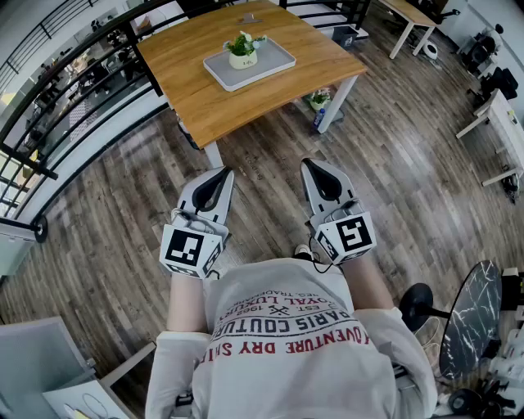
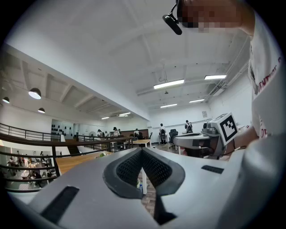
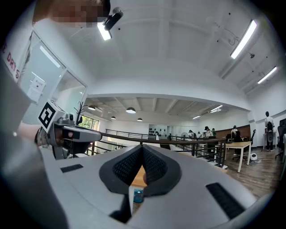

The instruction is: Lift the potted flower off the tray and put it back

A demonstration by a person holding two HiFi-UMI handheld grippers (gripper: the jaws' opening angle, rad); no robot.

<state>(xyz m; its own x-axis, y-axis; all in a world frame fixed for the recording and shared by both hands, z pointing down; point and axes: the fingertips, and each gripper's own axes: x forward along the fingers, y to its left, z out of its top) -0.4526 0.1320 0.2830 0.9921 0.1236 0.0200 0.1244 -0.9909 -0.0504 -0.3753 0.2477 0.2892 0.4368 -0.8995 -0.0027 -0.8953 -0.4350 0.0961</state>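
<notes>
The potted flower (image 1: 242,49), white blooms and green leaves in a pale pot, stands on a grey tray (image 1: 274,59) on the wooden table (image 1: 213,90) far ahead in the head view. Both grippers are held close to my body, well short of the table and pointing level at it. My left gripper (image 1: 221,173) has its jaws together with nothing between them. My right gripper (image 1: 313,166) is also shut and empty. In the left gripper view the left gripper's (image 2: 142,150) dark pads meet at the tip. The right gripper view shows the right gripper (image 3: 142,147) the same way.
A black railing (image 1: 74,78) runs along the left beside the table. A blue bottle (image 1: 318,117) and a small plant (image 1: 318,98) sit on the floor by the table's right leg. Other desks (image 1: 409,16) stand at the far right, and a dark round table (image 1: 471,319) is at my right.
</notes>
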